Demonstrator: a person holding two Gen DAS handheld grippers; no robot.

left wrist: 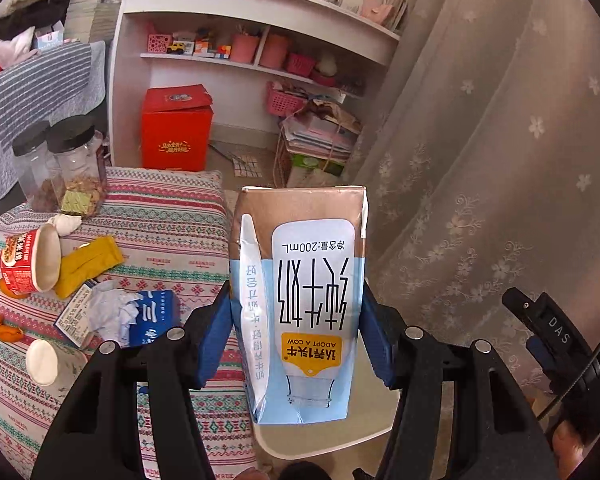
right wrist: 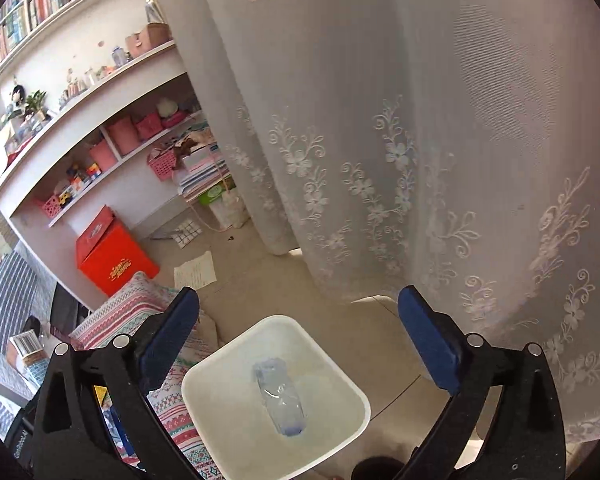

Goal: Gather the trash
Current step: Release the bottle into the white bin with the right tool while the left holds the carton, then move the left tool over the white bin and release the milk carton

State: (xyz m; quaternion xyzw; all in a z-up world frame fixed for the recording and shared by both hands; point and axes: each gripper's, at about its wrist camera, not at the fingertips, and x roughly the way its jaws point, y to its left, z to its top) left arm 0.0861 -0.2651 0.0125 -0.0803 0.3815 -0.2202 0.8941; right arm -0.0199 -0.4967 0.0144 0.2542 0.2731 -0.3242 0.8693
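Milk carton (left wrist: 300, 304) in pale blue and tan card, clamped upside down between the left gripper (left wrist: 296, 332) pads, over the white square plastic bin (right wrist: 342, 384) beside the patterned bedspread's (left wrist: 172, 216) edge.

The carton looks light and probably empty, its card walls stiff enough but easy to crush, so the flat side panels at mid-height are the sensible hold. The right gripper (right wrist: 300, 336) has its jaws spread wide with nothing between them, angled down over the bin, where a clear crumpled plastic bottle (right wrist: 282, 396) lies. More litter, including a red paper noodle cup (left wrist: 28, 260), sits on the bedspread's left side.
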